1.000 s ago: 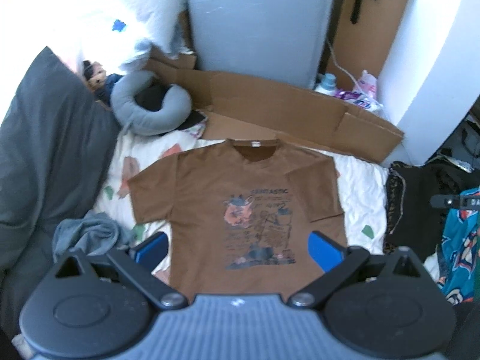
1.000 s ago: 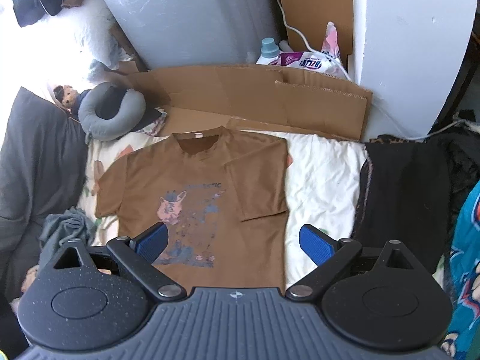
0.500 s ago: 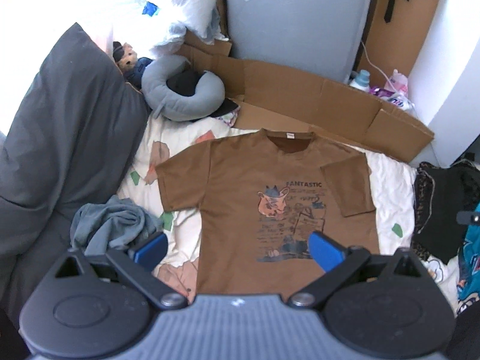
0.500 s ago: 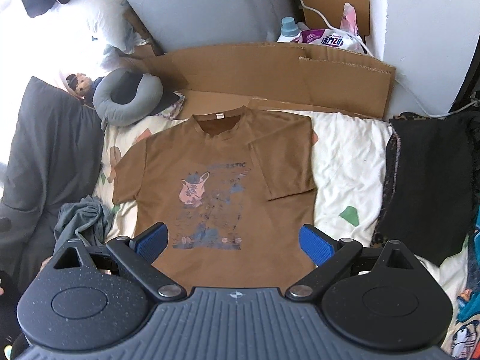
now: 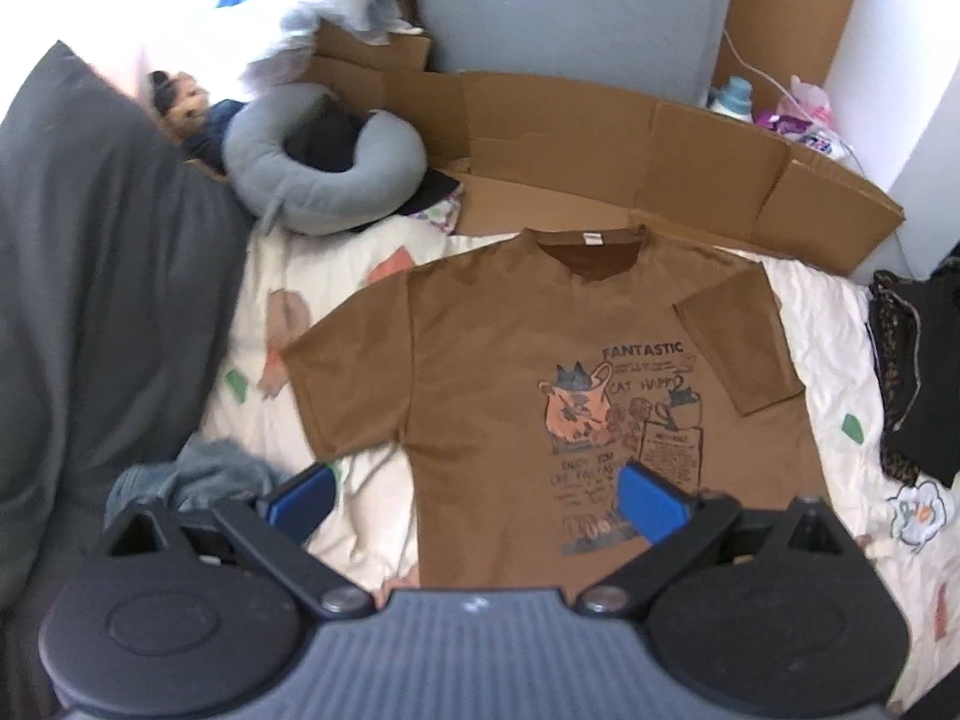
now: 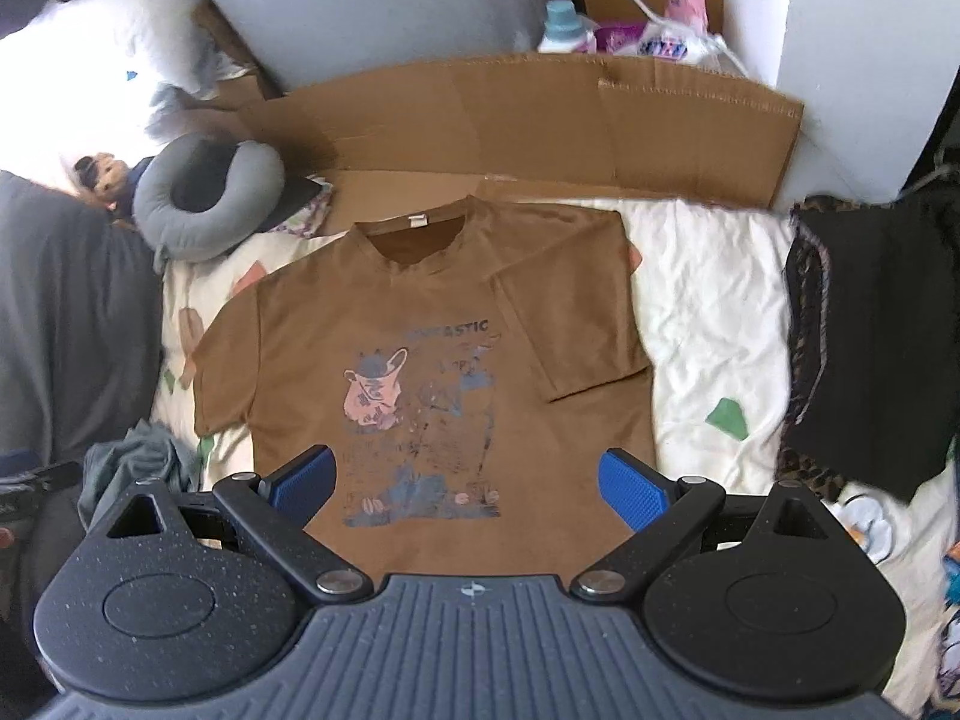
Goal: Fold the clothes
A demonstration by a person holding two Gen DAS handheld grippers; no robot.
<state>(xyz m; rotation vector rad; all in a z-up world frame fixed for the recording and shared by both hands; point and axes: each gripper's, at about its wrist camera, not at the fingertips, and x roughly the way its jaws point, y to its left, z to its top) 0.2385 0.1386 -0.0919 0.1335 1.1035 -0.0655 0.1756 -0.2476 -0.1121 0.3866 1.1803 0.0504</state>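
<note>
Bed point(image 5: 834, 324) fills most of both views, cream sheet with scattered coloured patches. Dark grey duvet point(image 5: 90, 276) bunched along the left edge. Flattened cardboard point(image 6: 540, 120) stands along the far side, a grey panel point(image 6: 372, 0) behind it. Brown tee point(image 6: 432, 330) lies flat at bed centre, print side up, collar at the far end, hem nearest the cameras. Its left sleeve spreads out on the sheet; the right sleeve is folded inward over the chest. Print reads "FANTASTIC" with a cat drawing. Black clothes point(image 6: 870, 330) piled on the right, well apart from the tee. Grey neck pillow point(image 5: 324, 174) at far left, a doll point(image 5: 180, 102) just beside it. Crumpled grey garment point(image 5: 198, 474) at near left, beside the tee's left sleeve. Detergent bottle point(image 6: 561, 24) and a pink-white bag point(image 6: 666, 42) behind the cardboard, far right.

Left gripper point(image 5: 474, 495) hangs above the near left part of the tee, blue pads point(image 5: 651, 501) wide apart, nothing between them. Right gripper point(image 6: 468, 483) sits over the tee's hem, fingers likewise spread and empty, its right pad point(image 6: 630, 486) over the tee's right edge. Neither one visibly touches the cloth.
</note>
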